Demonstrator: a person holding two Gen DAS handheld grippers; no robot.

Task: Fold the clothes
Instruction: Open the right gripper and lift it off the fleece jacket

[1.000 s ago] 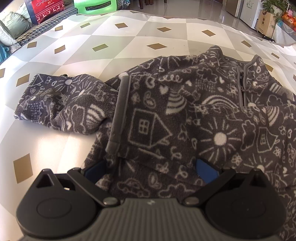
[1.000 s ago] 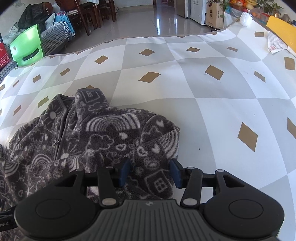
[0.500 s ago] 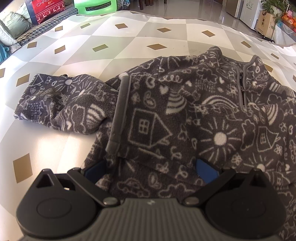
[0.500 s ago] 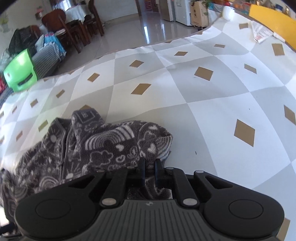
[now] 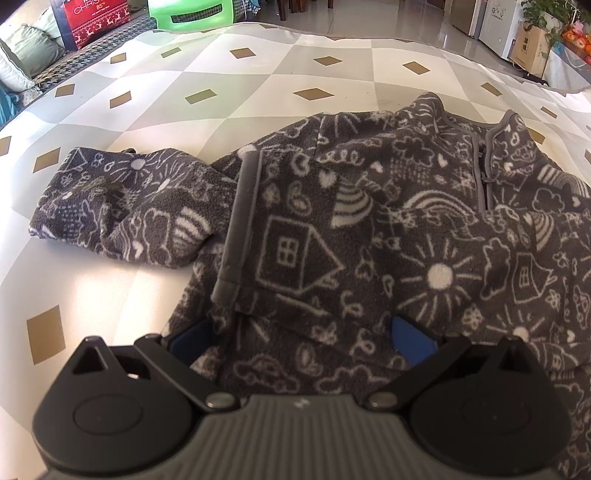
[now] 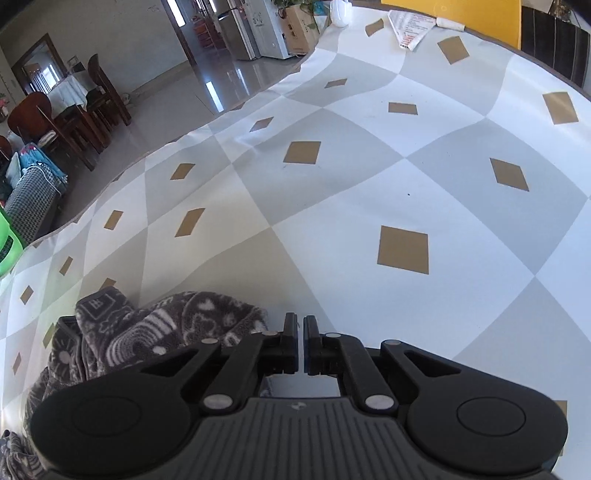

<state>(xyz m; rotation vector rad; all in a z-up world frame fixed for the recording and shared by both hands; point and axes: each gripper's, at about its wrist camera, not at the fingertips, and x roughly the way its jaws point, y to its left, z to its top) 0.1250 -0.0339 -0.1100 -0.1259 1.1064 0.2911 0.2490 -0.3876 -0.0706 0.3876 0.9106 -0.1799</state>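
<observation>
Fleece jacket (image 5: 369,229) is lying rumpled on the checked tablecloth (image 6: 369,184), left gripper (image 5: 301,332) spread open over its hem w/o gripping, right gripper (image 6: 300,343) clenched beside it, apparently on nothing, so its sleeve fold is probably slipping loose.

We saw a fuzzy, matt fleece jacket (image 5: 369,221), its nap rough and pilled, edged along the hem and zip with a smoother grey cloth binding, lying on a tabletop (image 5: 258,74) covered by a smooth sheet with a soft sheen that caught the daylight. Both the left tool (image 5: 299,332) and the right tool (image 6: 300,343) looked like matt black plastic with ribbed grey housings, small bright metal pins at the joints and blue pads (image 5: 412,338) of a duller, rubbery look. Beyond the tabletop the tiled floor (image 6: 221,85) was glossy and mirror-like, the chairs (image 6: 99,96) were dark polished wood, and a stool (image 5: 188,11) was shiny green plastic.
</observation>
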